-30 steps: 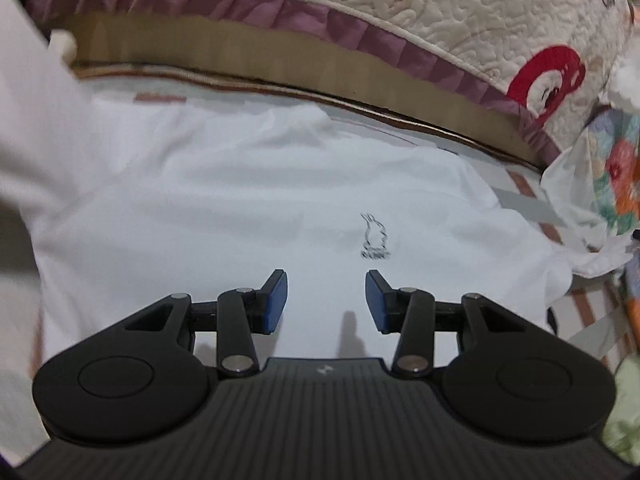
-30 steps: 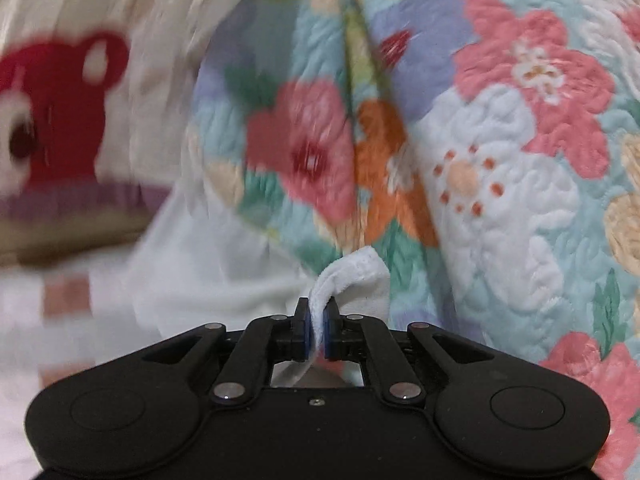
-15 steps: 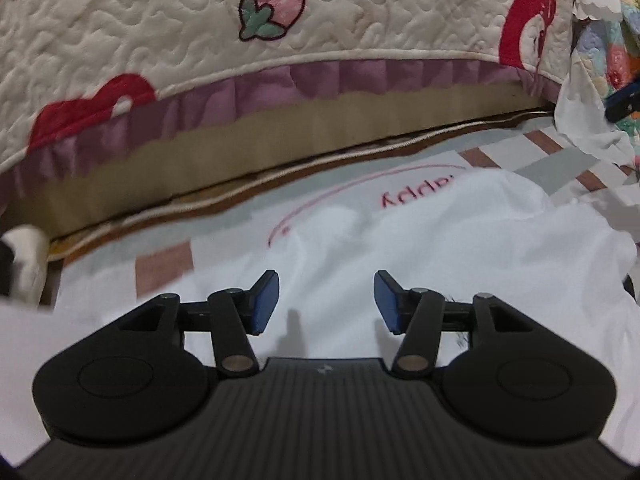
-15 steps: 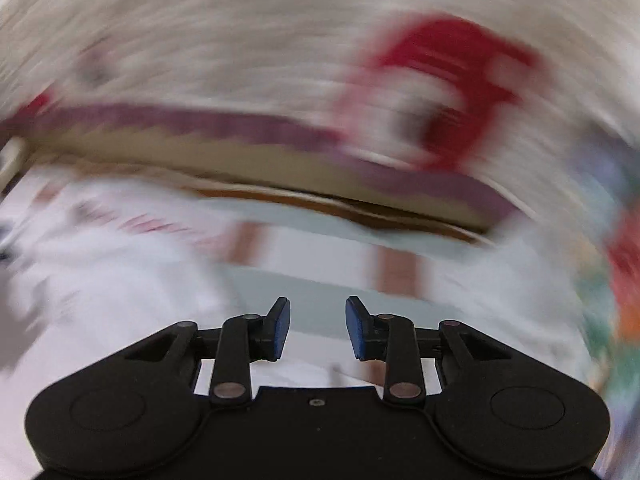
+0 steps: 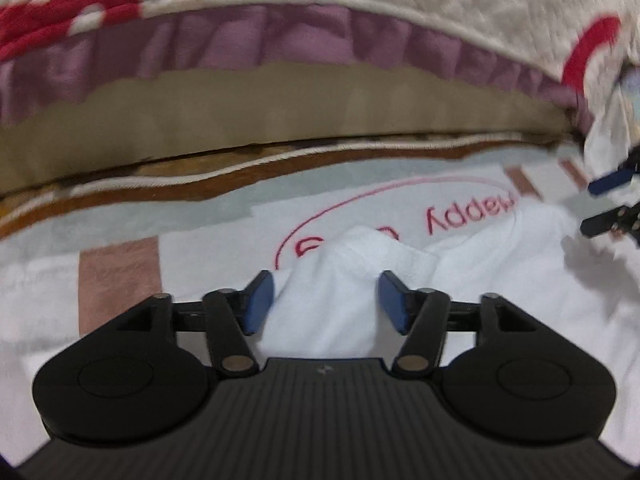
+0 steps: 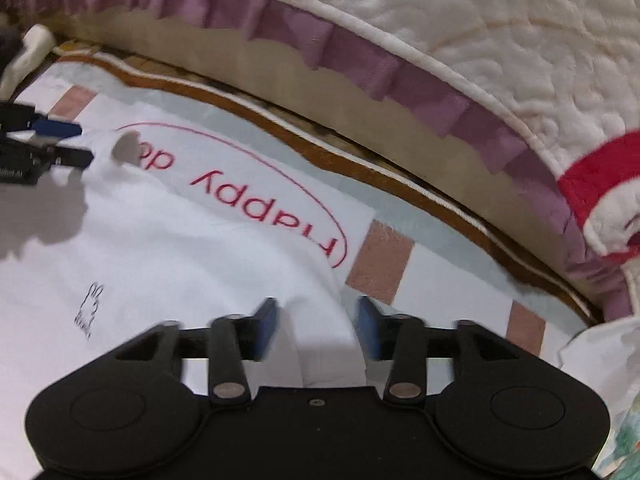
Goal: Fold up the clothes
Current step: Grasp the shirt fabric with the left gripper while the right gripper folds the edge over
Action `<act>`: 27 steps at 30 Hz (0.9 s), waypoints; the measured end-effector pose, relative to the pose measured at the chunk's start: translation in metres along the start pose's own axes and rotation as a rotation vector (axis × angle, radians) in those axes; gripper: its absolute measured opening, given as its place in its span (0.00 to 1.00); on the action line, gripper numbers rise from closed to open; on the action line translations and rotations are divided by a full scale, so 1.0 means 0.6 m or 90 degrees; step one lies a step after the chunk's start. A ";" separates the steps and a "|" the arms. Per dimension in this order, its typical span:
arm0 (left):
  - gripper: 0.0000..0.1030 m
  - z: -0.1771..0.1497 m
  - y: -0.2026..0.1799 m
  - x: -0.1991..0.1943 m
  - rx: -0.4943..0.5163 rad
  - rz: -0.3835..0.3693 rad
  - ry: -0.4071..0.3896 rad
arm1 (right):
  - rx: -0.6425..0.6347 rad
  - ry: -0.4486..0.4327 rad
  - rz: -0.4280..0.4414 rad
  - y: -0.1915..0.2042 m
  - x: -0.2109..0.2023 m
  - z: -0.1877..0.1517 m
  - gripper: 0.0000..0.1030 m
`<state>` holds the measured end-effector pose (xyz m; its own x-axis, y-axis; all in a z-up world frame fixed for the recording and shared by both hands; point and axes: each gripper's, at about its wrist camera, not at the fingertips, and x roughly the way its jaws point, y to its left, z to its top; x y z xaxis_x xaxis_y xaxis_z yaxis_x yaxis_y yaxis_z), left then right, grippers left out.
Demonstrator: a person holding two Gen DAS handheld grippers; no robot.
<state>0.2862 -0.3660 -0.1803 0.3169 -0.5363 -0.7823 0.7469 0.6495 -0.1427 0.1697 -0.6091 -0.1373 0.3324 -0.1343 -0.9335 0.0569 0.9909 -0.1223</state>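
A white shirt (image 6: 168,264) with a small rabbit drawing (image 6: 90,310) lies spread on a mat printed with red "Happy" lettering (image 6: 256,196). My left gripper (image 5: 326,300) points down at a raised fold of the shirt (image 5: 344,264). That fold stands between the blue pads (image 5: 260,300), and the jaws are opening without pressing it. My right gripper (image 6: 318,320) hovers over the shirt's edge (image 6: 320,300), its jaws opening with cloth between them, not pinched. Each gripper shows in the other's view, the right gripper (image 5: 612,204) at the right edge and the left gripper (image 6: 60,144) at the left.
A cream quilted blanket (image 6: 500,40) with red figures and a purple frill (image 5: 240,40) overhangs the mat's far side. The mat has a brown border (image 6: 360,164) and pink squares (image 6: 380,260). Crumpled white cloth (image 6: 592,352) and a floral quilt (image 6: 616,444) lie at the right.
The right gripper let go of the white cloth it pinched, swung from the floral quilt to the shirt's edge and opened. The left gripper moved to the shirt's far fold and widened.
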 end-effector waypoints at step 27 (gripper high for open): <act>0.03 -0.194 -0.012 -0.138 0.054 -0.020 -0.116 | -0.138 -0.035 0.112 0.177 -0.034 -0.174 0.15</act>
<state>0.1862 -0.2636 -0.1851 0.3882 -0.6493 -0.6540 0.8018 0.5879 -0.1077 0.0708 -0.5000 -0.1664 0.3698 0.0455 -0.9280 -0.2067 0.9778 -0.0345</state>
